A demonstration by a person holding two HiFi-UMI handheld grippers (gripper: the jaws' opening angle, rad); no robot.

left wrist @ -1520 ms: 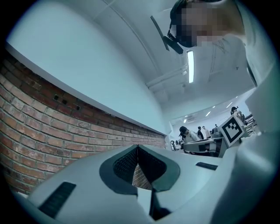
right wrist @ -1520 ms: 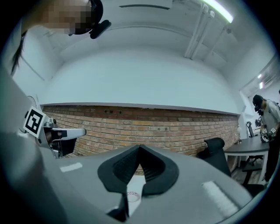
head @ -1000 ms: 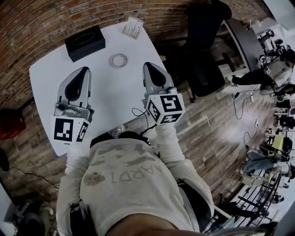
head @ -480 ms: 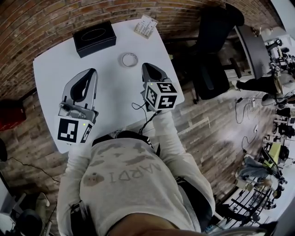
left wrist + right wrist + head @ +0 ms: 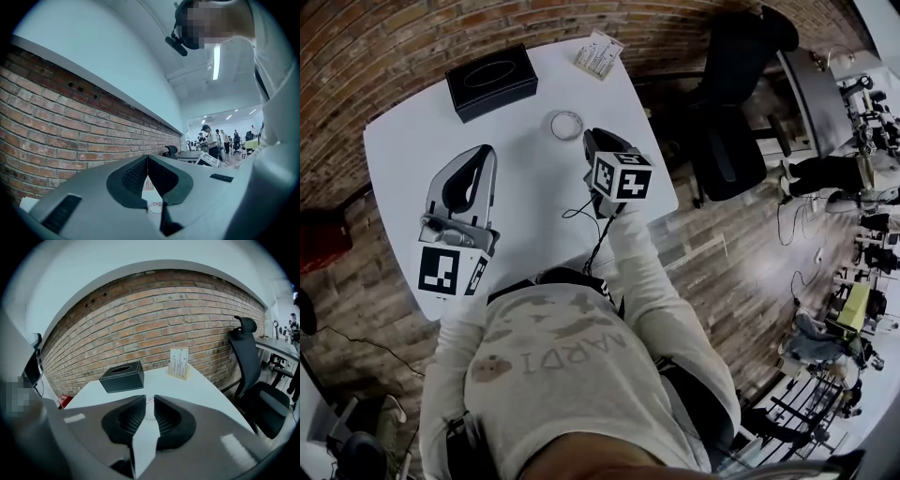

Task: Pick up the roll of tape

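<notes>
1. My right gripper (image 5: 149, 398) points down toward the table. Its jaws are opening, with a narrow gap between the pads and nothing gripped.
2. The tape (image 5: 566, 124) lies flat on the table, just past the right gripper's tips and not touched by them. I can see part of it through the gap.
3. My left gripper (image 5: 147, 157) is level over the table's near left part, well apart from the tape. Its jaws meet at the tips and hold nothing.
4. The table (image 5: 403, 159) is white with rounded corners. A black box (image 5: 491, 82) sits near its far edge and a small card stand (image 5: 598, 53) sits at its far right corner.
5. A brick wall (image 5: 154, 310) runs behind the table. A black chair (image 5: 731, 112) stands to the right on a wood floor (image 5: 722, 253).
6. Far off in the left gripper view there is an open office with desks, ceiling lights and people (image 5: 212, 140) standing.
</notes>
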